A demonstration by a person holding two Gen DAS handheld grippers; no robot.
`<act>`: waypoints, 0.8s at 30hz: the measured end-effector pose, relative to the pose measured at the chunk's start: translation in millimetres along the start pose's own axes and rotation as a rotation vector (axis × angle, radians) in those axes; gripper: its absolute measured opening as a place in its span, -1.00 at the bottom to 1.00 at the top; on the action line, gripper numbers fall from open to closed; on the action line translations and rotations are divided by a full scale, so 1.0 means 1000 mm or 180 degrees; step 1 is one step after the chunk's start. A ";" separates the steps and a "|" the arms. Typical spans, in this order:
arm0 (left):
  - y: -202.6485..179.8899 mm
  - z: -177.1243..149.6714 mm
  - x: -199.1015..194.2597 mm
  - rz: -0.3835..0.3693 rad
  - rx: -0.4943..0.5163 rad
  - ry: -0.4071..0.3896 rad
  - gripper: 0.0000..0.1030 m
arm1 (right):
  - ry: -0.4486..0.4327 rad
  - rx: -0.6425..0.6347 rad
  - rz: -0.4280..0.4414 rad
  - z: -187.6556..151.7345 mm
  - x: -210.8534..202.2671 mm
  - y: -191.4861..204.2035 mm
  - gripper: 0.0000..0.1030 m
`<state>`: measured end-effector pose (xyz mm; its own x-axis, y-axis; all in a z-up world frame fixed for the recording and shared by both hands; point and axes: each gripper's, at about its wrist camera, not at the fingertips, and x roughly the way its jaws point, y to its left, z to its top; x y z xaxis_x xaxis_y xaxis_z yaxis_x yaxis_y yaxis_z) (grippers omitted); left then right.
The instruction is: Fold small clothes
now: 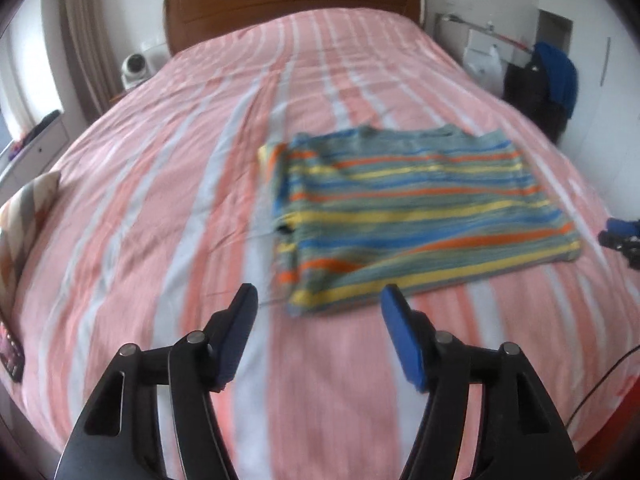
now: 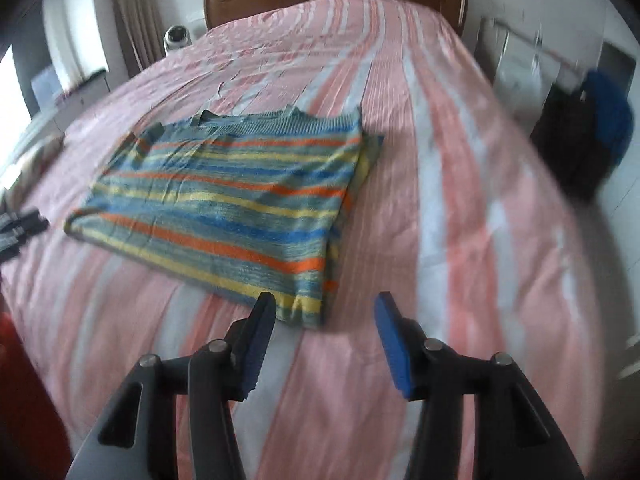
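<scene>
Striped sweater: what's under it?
The striped sweater lies flat on the pink striped bedspread. Folded layers of the sweater itself peek out along one side edge. Anything else beneath is covered and cannot be seen.

A bed (image 1: 160, 208) with a pink-and-white striped cover fills both views, its brown wooden headboard (image 1: 280, 4) against the far wall. A white dome camera (image 1: 135, 67) sits left of the headboard, near beige curtains (image 1: 86, 32). A patterned cushion (image 1: 24, 216) lies at the bed's left edge (partly cut off), and dark and blue clothing (image 1: 548, 80) hangs to the right
</scene>
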<state>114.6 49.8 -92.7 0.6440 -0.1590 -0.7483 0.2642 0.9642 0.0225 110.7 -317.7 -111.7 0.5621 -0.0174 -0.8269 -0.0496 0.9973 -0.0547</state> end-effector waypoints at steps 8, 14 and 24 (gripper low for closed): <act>-0.061 0.010 0.001 -0.0134 0.0303 -0.0071 0.32 | -0.0128 -0.0239 -0.0328 -0.002 -0.016 0.007 0.00; -0.107 0.009 0.012 -0.0234 0.0558 -0.0043 0.32 | -0.0186 -0.0355 -0.0434 0.001 -0.020 0.009 0.00; -0.161 0.010 0.036 -0.0335 0.0836 0.0040 0.32 | -0.0159 -0.0423 -0.0508 0.005 -0.007 0.002 0.00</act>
<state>102.4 -112.9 -117.0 0.5946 -0.2511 -0.7638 0.5072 0.8542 0.1141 110.8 -315.6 -102.8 0.6115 -0.1676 -0.7733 -0.0633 0.9638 -0.2589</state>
